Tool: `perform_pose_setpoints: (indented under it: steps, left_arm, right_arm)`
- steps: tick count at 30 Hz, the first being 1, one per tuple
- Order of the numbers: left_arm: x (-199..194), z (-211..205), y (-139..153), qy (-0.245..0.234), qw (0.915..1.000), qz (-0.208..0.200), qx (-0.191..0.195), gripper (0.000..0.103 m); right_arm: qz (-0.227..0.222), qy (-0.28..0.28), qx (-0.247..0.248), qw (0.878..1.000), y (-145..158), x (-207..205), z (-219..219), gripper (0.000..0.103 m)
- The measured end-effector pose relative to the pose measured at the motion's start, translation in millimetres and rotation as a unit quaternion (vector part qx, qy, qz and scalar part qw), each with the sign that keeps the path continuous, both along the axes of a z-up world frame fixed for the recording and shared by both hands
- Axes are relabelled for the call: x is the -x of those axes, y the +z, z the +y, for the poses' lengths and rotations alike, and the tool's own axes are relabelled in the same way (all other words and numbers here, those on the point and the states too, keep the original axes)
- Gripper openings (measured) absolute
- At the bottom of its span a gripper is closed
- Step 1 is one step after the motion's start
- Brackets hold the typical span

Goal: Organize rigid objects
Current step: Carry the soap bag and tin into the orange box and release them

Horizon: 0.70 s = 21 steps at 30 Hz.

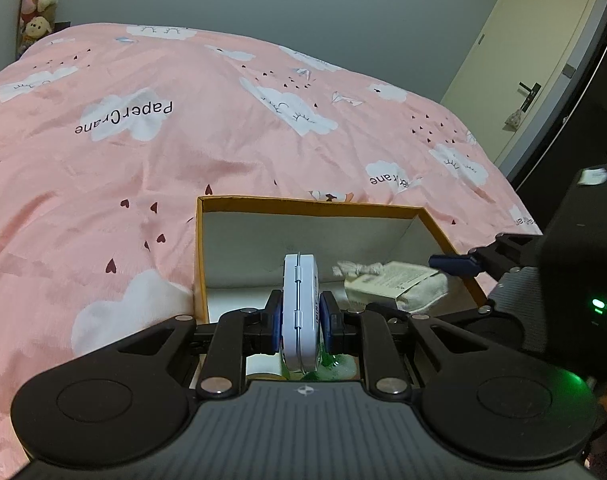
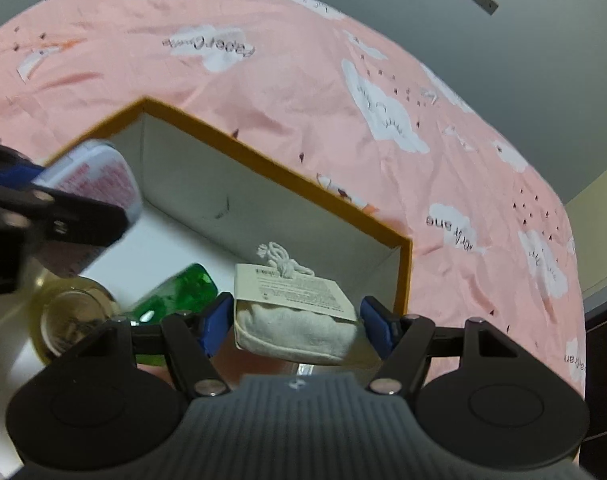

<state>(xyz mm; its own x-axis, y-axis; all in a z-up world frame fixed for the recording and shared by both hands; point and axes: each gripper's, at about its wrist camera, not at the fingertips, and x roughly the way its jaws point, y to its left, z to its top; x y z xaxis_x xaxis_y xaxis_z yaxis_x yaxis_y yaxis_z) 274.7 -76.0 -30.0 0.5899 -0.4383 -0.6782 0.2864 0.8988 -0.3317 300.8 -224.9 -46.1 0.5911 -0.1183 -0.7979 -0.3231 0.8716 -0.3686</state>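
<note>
Evidently sorting into the box (image 1: 435, 220) on the bed (image 1: 143, 160): left gripper (image 1: 299, 322) clamps a tin (image 1: 299, 304) edgewise, right gripper (image 2: 295, 320) grips a cloth pouch (image 2: 295, 328).

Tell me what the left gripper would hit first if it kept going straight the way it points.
Probably the white inside of the orange-rimmed box: the left gripper, shut on the white tin, points into it. Whether floor or far wall comes first is unclear.

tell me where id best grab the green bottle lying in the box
Probably across the green bottle's body, coming down from above through the open top of the box. It lies on its side on the box floor between a glass jar and the cloth pouch, so the upper flanks look the most reachable; its neck is hidden.
</note>
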Motion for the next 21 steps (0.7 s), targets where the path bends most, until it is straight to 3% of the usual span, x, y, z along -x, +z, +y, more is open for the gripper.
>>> perform_pose_setpoints:
  steps: [11, 21]
  left_arm:
    - [-10.4, -5.7, -5.3, -0.006, 0.9999, 0.006, -0.01, 0.021]
    - [-13.2, -10.4, -6.6, -0.007, 0.9998, 0.004, -0.017, 0.021]
  right_arm:
    - [0.041, 0.009, 0.002, 0.999, -22.2, -7.0, -0.8, 0.071]
    - [0.017, 0.01, 0.009, 1.0, -8.7, 6.7, -2.7, 0.076]
